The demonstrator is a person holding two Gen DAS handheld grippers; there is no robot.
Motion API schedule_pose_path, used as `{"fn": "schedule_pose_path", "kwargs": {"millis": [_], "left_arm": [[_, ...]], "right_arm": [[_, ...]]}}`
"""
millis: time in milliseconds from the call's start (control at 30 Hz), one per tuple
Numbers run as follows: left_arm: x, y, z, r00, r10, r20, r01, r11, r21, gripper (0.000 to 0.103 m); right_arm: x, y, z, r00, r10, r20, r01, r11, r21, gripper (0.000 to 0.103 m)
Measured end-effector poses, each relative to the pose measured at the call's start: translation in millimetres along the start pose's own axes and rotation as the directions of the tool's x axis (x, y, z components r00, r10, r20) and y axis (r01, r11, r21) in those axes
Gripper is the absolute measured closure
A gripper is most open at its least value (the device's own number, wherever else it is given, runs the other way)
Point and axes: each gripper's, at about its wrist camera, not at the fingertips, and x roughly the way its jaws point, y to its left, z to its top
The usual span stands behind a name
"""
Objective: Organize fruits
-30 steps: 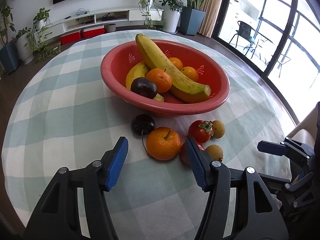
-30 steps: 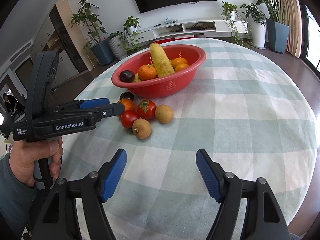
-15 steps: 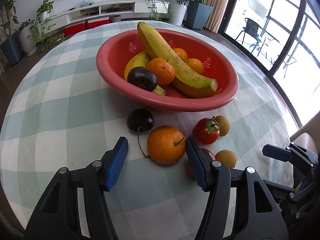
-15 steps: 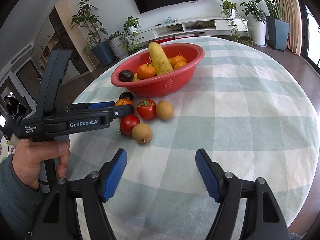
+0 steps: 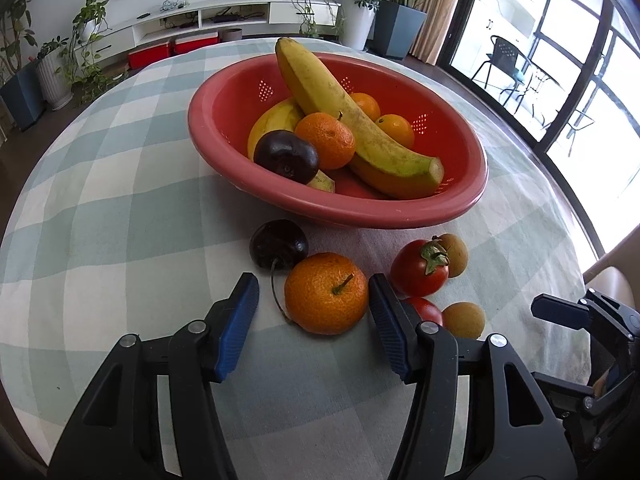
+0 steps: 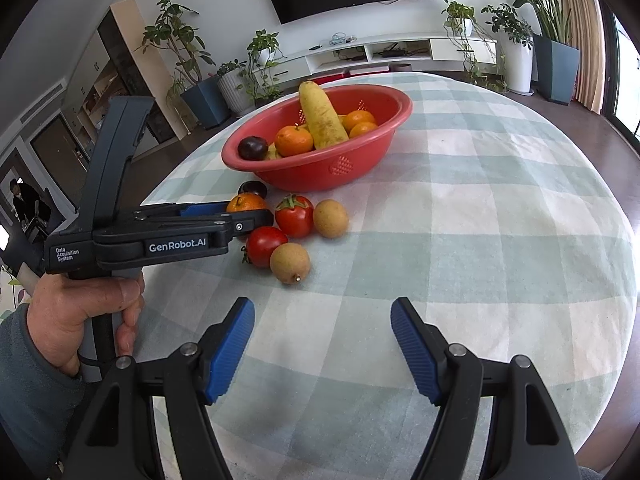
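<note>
A red basket [image 5: 208, 136] [image 6: 384, 140] holds bananas [image 5: 360, 136], oranges and a dark plum [image 5: 286, 156]. On the checked cloth in front of it lie an orange [image 5: 326, 292] [image 6: 245, 202], a dark plum [image 5: 278, 243], two tomatoes [image 5: 418, 270] [image 6: 294, 216] and two brown round fruits [image 6: 330, 218]. My left gripper [image 5: 314, 304] is open, its blue fingers on either side of the orange, low over the cloth. My right gripper [image 6: 322, 320] is open and empty, nearer the table's front, apart from the fruit.
The round table's edge [image 6: 624, 280] curves close on the right. A chair back [image 5: 612, 284] stands by the table. Plants, a TV shelf and windows lie beyond. My right gripper's tip [image 5: 560, 314] shows at the right of the left wrist view.
My left gripper has moved forward, so the orange now sits between its open fingers. My right gripper has barely moved.
</note>
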Motion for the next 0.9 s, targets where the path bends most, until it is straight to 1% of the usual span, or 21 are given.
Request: {"fn": "schedule_pose_path", "kwargs": {"millis": [33,100,200,500,600,800,900], "left_arm": [[0,1,-1,1.000,-0.005,0.003,0.005,1.000,-0.001,0.052],[-2,2,-3,1.000,-0.011,0.009,0.011,1.000,-0.002,0.058],[-3,2,-5,1.000,-0.014,0.013,0.014,1.000,0.006,0.060],[-2,1,-3,1.000,-0.019,0.005,0.019,1.000,0.012,0.060],[-5,1,-7,0.999,-0.032,0.010,0.031,0.999,0.013,0.064],[-13,5,-15,0.999,-0.038,0.019,0.037,0.999,0.010,0.065],[-19,5,-20,0.998,-0.054,0.020,0.054,0.998,0.010,0.065]], "right_arm": [[0,0,0,1.000,0.000,-0.002,0.000,1.000,-0.001,0.029],[1,1,1,1.000,0.001,-0.004,-0.001,1.000,-0.003,0.029],[1,3,2,1.000,0.002,-0.002,-0.002,1.000,-0.011,0.029],[2,7,3,1.000,-0.005,-0.005,0.005,1.000,-0.023,0.030],[2,8,4,1.000,-0.009,-0.005,0.009,1.000,-0.027,0.031],[3,10,5,1.000,-0.012,-0.005,0.011,0.999,-0.034,0.033],[3,10,5,1.000,-0.013,-0.007,0.013,0.999,-0.037,0.033]]}}
